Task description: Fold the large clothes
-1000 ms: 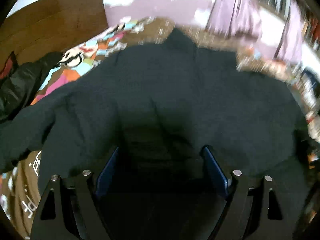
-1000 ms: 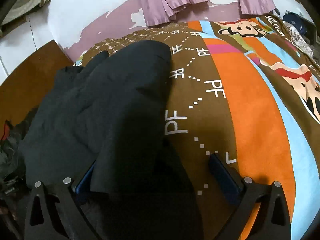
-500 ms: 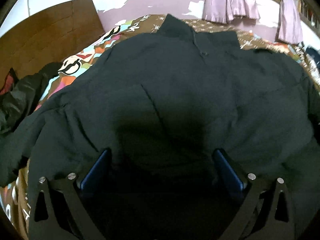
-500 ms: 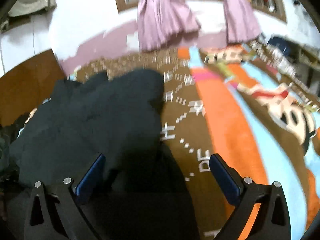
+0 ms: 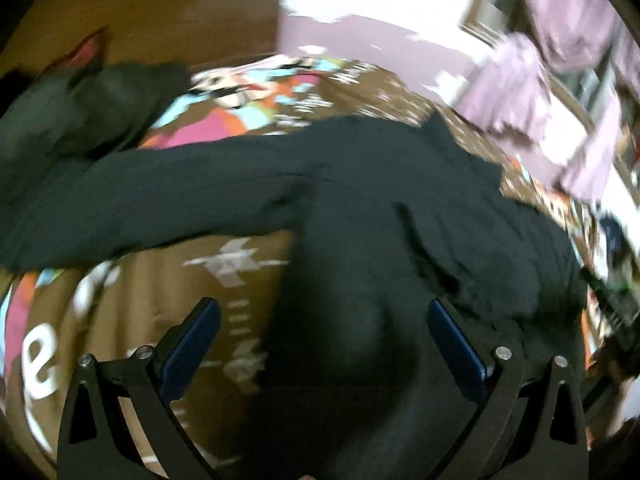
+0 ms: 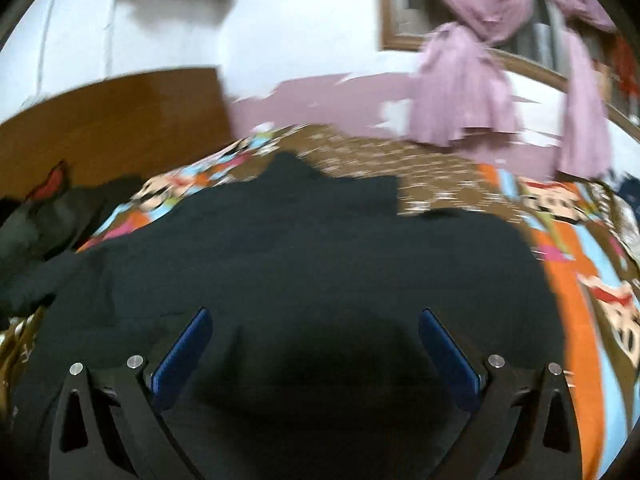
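Observation:
A large black garment [image 5: 400, 216] lies spread on a bed with a colourful cartoon bedspread [image 5: 240, 264]. One sleeve [image 5: 132, 200] stretches out to the left. My left gripper [image 5: 320, 316] is open and empty, above the garment's left side edge. In the right wrist view the same black garment [image 6: 320, 248] fills the middle. My right gripper [image 6: 314, 320] is open and empty above the garment's body. Both views are blurred by motion.
A wooden headboard [image 6: 108, 120] stands at the back left, with a dark heap of clothes [image 6: 44, 216] beside it. Purple curtains [image 6: 468, 84] hang on the far wall. The bedspread [image 6: 576, 280] lies bare to the right of the garment.
Both grippers have swung. The left view shifted left, so the sleeve and bare bedspread now show. The right view shifted from the garment's right edge to over its middle. Both stay open.

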{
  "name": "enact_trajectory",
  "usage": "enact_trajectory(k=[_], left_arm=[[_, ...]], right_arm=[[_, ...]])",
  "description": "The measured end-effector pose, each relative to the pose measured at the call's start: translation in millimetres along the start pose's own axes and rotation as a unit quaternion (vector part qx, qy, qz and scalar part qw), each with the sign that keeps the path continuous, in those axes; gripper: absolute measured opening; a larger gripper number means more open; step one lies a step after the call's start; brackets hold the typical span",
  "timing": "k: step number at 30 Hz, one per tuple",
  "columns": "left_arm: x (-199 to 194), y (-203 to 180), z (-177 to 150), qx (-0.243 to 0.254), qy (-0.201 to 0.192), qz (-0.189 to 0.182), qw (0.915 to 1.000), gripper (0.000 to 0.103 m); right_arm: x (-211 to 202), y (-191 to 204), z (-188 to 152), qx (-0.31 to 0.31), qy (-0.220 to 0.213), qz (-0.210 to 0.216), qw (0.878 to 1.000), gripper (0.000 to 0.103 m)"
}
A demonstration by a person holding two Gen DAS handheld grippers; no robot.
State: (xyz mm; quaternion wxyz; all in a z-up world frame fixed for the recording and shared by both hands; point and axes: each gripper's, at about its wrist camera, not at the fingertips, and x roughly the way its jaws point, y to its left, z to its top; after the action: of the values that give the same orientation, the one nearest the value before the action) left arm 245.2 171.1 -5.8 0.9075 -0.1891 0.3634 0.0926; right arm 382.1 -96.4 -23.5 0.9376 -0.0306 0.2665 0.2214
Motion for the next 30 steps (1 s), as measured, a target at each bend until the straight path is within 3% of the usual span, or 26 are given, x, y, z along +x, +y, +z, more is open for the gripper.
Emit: enact_trajectory(k=[4, 7, 9, 11, 18, 23, 27, 28, 29, 30], left_arm=[[-27, 63, 5, -0.099, -0.012, -0.005, 0.995, 0.101], [-41, 107, 10, -0.171, -0.014, 0.005, 0.9851, 0.101], [-48, 132, 12, -0.209, -0.023, 0.008, 0.9776, 0.101], [-51, 156, 15, -0.247, -0.028, 0.023, 0.9682, 0.101], [-27, 228, 23, -0.386, -0.006, 0.023, 0.9221, 0.101], [-13, 259, 32, -0.433, -0.005, 0.029, 0.901, 0.101], [-11, 272, 28, -0.479, -0.008, 0.03, 0.8772, 0.098], [-13, 275, 28, -0.486, -0.014, 0.03, 0.8732, 0.09], [-14, 277, 29, -0.486, -0.016, 0.032, 0.8734, 0.07], [-17, 277, 31, -0.475, -0.016, 0.032, 0.8793, 0.057]], right_arm=[[31, 51, 6, -0.027, 0.014, 0.018, 0.999, 0.103], [51, 75, 6, -0.036, 0.028, 0.025, 0.999, 0.103], [71, 87, -2, -0.053, 0.06, 0.01, 0.997, 0.103], [95, 95, -14, -0.065, 0.099, 0.012, 0.993, 0.103], [99, 78, -23, -0.03, 0.092, 0.053, 0.994, 0.103], [96, 81, -25, -0.033, 0.086, 0.049, 0.995, 0.103], [95, 83, -27, -0.036, 0.083, 0.046, 0.995, 0.103], [95, 82, -27, -0.037, 0.083, 0.045, 0.995, 0.103], [94, 82, -27, -0.037, 0.083, 0.045, 0.995, 0.103], [94, 82, -27, -0.036, 0.081, 0.045, 0.995, 0.103]])
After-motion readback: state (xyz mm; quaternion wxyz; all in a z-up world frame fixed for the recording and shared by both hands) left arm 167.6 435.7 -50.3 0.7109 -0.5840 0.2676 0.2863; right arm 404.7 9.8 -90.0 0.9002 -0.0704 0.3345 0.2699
